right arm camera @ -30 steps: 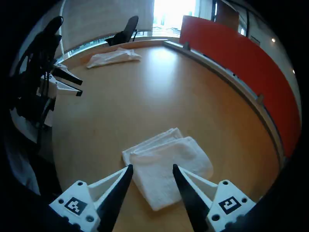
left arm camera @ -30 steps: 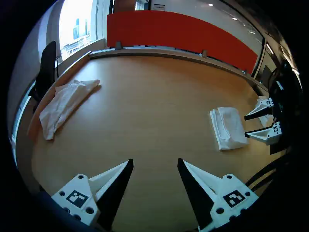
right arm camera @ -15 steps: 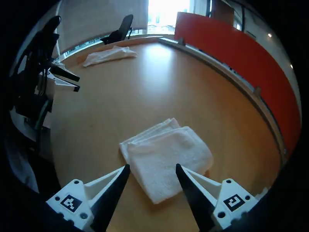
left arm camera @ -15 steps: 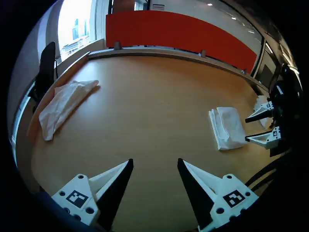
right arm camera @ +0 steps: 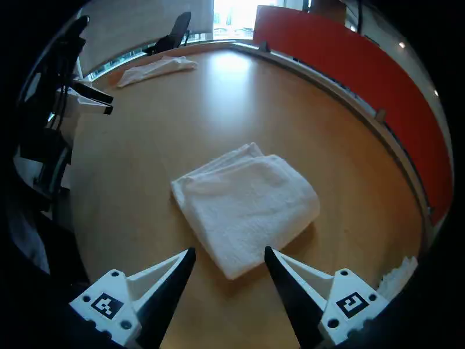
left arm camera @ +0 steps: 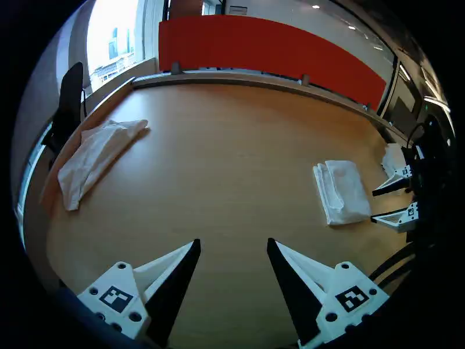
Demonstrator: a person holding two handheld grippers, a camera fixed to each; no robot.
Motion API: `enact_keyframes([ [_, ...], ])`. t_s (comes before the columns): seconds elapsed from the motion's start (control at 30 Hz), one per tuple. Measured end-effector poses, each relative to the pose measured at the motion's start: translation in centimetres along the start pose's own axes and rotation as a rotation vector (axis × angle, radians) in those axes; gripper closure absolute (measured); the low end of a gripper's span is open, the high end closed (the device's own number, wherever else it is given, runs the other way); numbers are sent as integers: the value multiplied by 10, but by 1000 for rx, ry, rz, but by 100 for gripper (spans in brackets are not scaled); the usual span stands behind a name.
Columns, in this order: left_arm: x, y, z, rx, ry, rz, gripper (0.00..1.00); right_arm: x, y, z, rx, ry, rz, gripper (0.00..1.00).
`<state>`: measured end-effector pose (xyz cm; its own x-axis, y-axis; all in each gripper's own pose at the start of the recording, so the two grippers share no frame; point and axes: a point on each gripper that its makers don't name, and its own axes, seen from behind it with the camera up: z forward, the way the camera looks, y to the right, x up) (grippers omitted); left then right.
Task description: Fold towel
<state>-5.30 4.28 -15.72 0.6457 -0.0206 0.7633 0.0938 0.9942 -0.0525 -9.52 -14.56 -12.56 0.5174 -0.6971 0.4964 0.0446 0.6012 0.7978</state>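
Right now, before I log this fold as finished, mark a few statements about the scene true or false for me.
The folded towel lies flat on the wooden table. True.
The right hand-held gripper is shut on the folded towel. False: its fingers stand open, pressing on nothing.
A second, loosely bunched towel lies by the table's edge near an office chair. True.
The left hand-held gripper holds a towel. False: it is open above bare tabletop.
The partition behind the table is blue. False: it is red.
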Motion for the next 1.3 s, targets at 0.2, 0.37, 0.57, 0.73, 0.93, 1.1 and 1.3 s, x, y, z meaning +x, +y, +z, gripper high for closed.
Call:
enact_keyframes([
  [0.2,-1,2,0,-2,-2,5,16,-12,-1,1,-5,-18,8,9],
  [0.37,-3,3,0,-3,-3,4,15,-25,-1,3,-6,-39,29,12],
  [0.57,-5,4,0,-7,-5,-1,15,-35,-4,3,-2,-57,44,26],
  [0.73,-5,4,-1,-8,-5,-2,16,-38,-5,6,0,-64,63,43],
  [0.93,-5,5,-2,-9,-5,0,16,-39,-2,9,-13,-64,90,55],
  [1.1,-6,4,-2,-9,-4,-3,16,-41,-2,11,-12,-65,95,57],
  [1.3,-6,5,-3,-10,-4,-1,16,-41,-2,15,-13,-67,102,77],
])
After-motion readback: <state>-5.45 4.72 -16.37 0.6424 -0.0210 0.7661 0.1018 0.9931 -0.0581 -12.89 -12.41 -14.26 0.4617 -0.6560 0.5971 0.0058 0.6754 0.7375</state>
